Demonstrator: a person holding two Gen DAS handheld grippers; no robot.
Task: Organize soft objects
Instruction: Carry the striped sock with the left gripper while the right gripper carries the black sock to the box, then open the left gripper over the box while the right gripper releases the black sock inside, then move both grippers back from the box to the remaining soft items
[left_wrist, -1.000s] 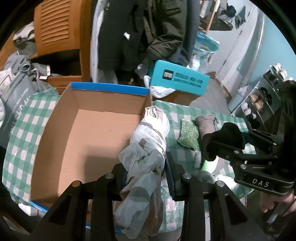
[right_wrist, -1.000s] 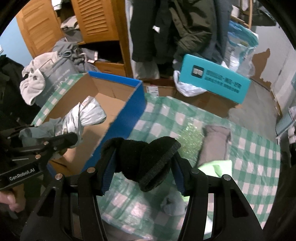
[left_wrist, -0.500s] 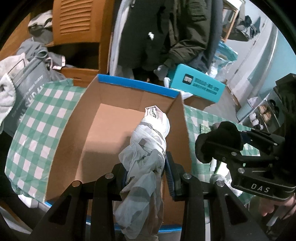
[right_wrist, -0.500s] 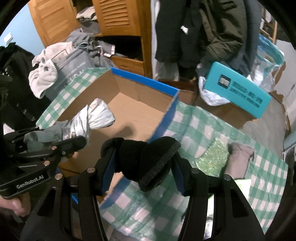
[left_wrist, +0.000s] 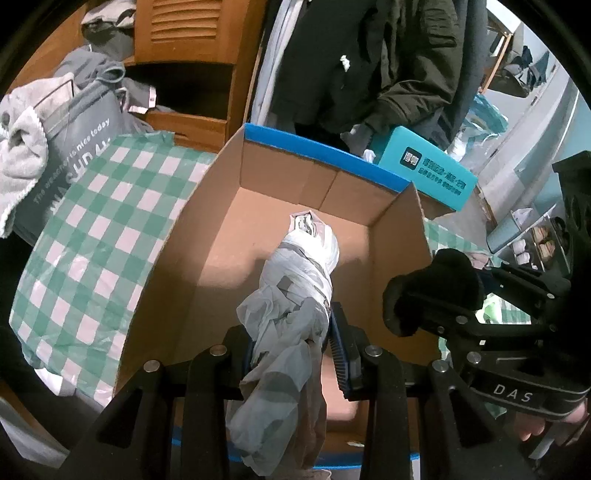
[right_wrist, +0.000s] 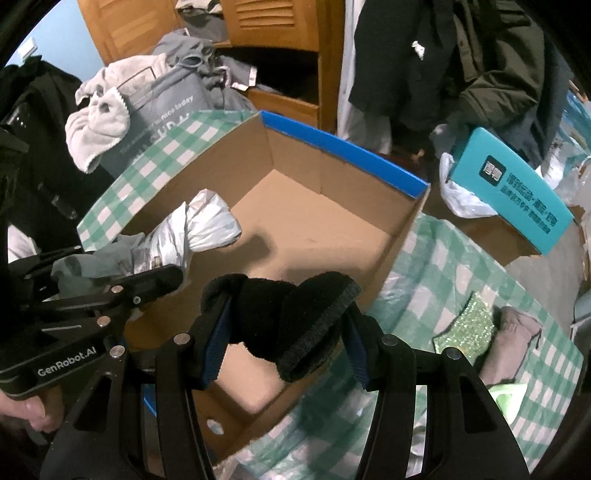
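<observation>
Left gripper (left_wrist: 291, 347) is clamped on a grey-and-white rolled cloth bundle (left_wrist: 295, 291), held above the floor of the open cardboard box (left_wrist: 207, 229). Right gripper (right_wrist: 284, 332) pinches a folded black fabric piece (right_wrist: 291, 317) over the box's near right wall. The box sits on a green checked tablecloth (right_wrist: 443, 266). Right of the box, on the cloth, lie a glittery green pad (right_wrist: 469, 321) and a taupe soft item (right_wrist: 513, 332).

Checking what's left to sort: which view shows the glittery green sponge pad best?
Right wrist view: the glittery green sponge pad lies in plain sight on the green checked tablecloth. In the left wrist view it is hidden.
</observation>
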